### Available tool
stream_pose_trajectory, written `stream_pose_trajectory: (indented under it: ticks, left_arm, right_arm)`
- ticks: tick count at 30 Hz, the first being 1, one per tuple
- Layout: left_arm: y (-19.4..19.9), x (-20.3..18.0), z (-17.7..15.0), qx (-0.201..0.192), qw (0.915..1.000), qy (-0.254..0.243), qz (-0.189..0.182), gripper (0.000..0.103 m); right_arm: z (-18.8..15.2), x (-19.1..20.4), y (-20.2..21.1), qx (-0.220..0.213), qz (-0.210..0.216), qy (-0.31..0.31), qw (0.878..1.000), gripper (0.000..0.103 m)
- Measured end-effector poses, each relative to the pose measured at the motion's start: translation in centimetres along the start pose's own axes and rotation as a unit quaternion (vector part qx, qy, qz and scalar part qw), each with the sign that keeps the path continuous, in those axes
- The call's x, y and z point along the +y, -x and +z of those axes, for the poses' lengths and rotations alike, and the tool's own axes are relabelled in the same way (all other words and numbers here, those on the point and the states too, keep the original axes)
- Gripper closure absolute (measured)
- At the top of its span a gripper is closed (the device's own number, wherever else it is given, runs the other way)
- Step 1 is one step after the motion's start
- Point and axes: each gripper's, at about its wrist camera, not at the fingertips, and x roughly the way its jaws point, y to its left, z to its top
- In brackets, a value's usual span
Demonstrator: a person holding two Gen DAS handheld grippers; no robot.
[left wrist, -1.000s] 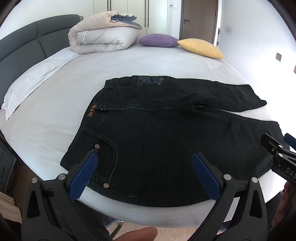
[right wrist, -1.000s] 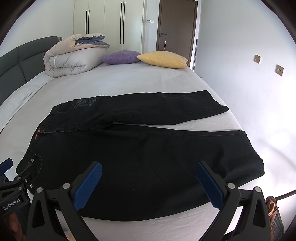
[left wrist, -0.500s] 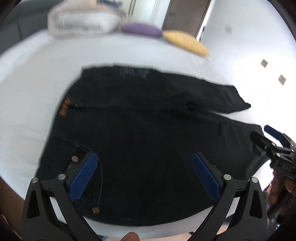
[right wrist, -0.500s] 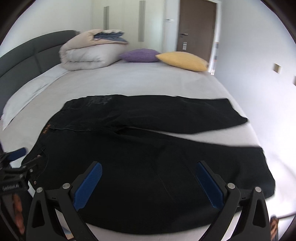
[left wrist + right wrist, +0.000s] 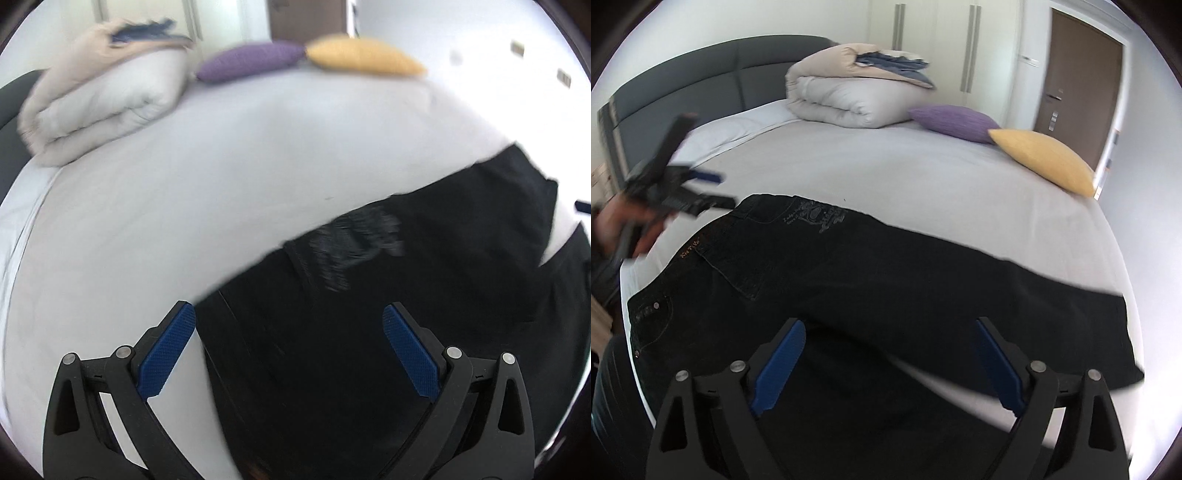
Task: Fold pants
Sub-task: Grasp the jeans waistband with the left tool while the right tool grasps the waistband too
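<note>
Black pants [image 5: 868, 266] lie flat across the white bed [image 5: 886, 177], waistband at the left, both legs running right. My right gripper [image 5: 890, 328] hovers over the near leg. Its jaws are closing, still wide apart, and no cloth is pinched between the blue pads. My left gripper [image 5: 288, 314] is open above the waistband end of the pants [image 5: 406, 295], with the printed back pocket just ahead of it. The right wrist view shows the left gripper [image 5: 718, 189] in a hand, blurred, above the far corner of the waistband.
A folded duvet [image 5: 849, 99] with a blue garment on top sits by the grey headboard [image 5: 701, 85]. A purple pillow [image 5: 953, 118] and a yellow pillow [image 5: 1045, 158] lie along the far side. A brown door [image 5: 1078, 81] and wardrobe stand behind.
The left gripper has swept from the near pocket side to the far waistband corner, blurring its view. The right gripper has shifted and rolled over the legs, and its jaws have narrowed slightly.
</note>
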Motion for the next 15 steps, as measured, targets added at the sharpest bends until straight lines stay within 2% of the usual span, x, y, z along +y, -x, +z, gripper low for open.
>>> stream_pose_trajectory:
  ticks: [2,4,7,9,13,15]
  left_arm:
    - [-2.1,1.7,1.2,0.021,0.9996,-0.011,-0.017,0.001]
    - [-4.3,3.5,2.1,0.044,0.9977,-0.007,-0.051,0.004]
    - [-8.0,4.5,3.1,0.085,0.9933,-0.037,-0.069,0.007]
    - [-9.5,4.3,3.3,0.106,0.9904,-0.065,-0.06,0.01]
    - [-11.8,5.1,3.4,0.14,0.9841,-0.068,-0.085,0.024]
    - [-11.8,5.2,3.6,0.129,0.9843,-0.078,-0.092,0.04]
  right_arm:
    - [0.6,-0.9,-1.2,0.009,0.013,0.015,1.0,0.024]
    - [1.1,-1.5,-2.7,0.021,0.018,0.034,0.999,0.036]
    - [1.5,-2.3,-4.7,0.039,0.028,0.049,0.998,0.038]
    - [2.0,-2.9,-6.0,0.046,0.041,0.052,0.997,0.038]
    - [3.6,-2.7,-8.1,0.044,0.059,0.08,0.994,0.039]
    - [4.5,-2.5,-9.1,0.046,0.066,0.092,0.992,0.041]
